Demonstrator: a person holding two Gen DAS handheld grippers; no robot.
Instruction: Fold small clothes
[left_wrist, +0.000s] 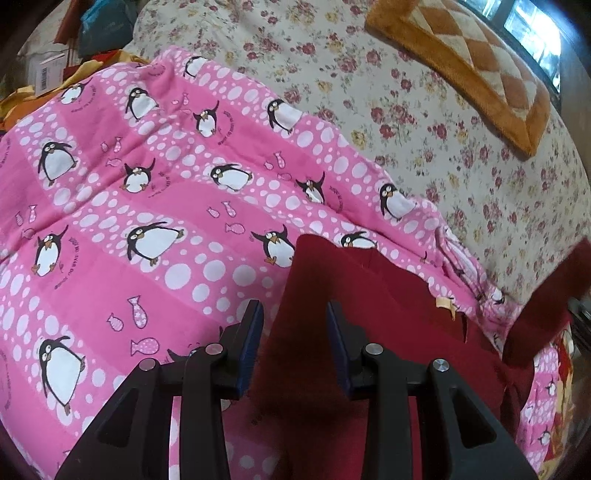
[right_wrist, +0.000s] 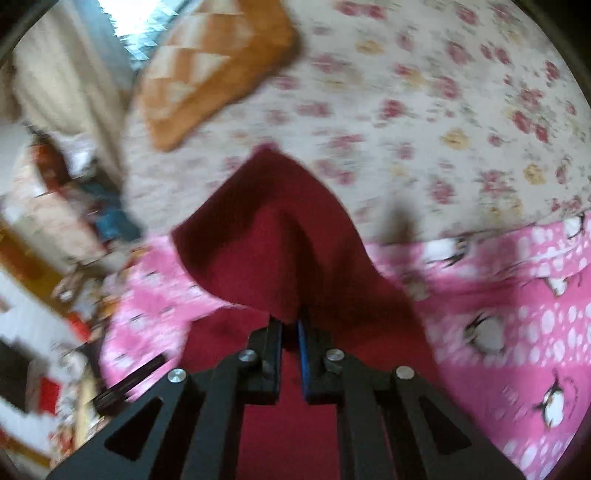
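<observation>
- The left gripper (left_wrist: 294, 343) sits low over the dark red garment (left_wrist: 373, 325), its jaws a little apart with a fold of that cloth between them; whether the pads actually press it I cannot tell.
- The garment lies on the pink penguin blanket (left_wrist: 155, 206), which covers part of the flowered bedsheet (left_wrist: 424, 110).
- The right gripper (right_wrist: 291, 343) is pressed together on a raised peak of the garment, lifting it off the blanket.
- Judged so: the fold is barely begun; no neat folded shape shows yet.
</observation>
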